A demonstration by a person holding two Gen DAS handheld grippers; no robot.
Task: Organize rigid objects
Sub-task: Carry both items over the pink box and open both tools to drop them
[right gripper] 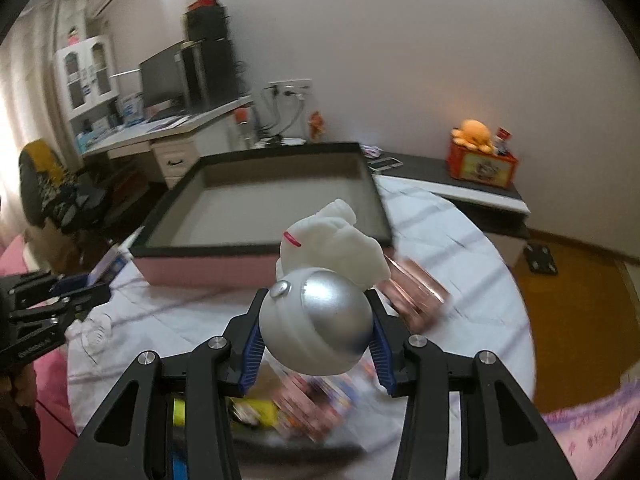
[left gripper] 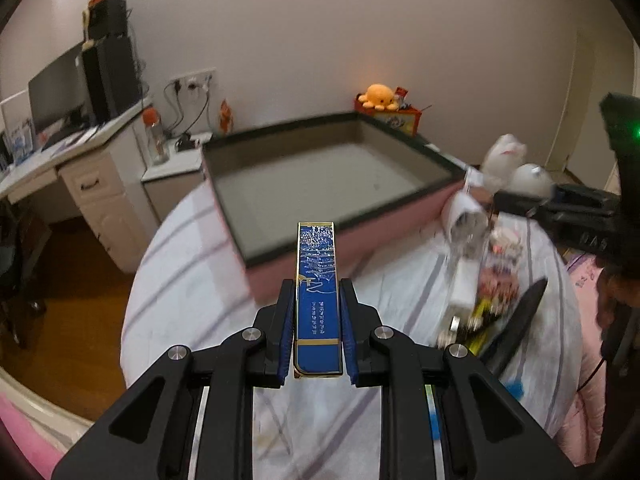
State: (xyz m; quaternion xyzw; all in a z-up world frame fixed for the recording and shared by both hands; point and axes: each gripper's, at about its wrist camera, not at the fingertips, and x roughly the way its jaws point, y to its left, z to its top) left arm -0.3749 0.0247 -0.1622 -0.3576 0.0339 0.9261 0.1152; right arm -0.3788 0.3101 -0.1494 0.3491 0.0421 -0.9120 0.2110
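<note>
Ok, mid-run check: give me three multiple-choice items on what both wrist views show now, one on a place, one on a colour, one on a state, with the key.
1. Where is the big tray?
A. on the bed, ahead of both tools
B. on the desk
C. on the floor

2. What colour is the slim box in the left tool?
A. red
B. blue with gold edging
C. green

3. What is the state of the right tool?
A. open and free
B. shut on nothing
C. shut on the white and silver toy

Key: 1 A, the pink-sided tray rests on the striped sheet; 2 B, its blue face with gold trim shows between the pads; 3 C, both pads press the toy's round silver body.
</note>
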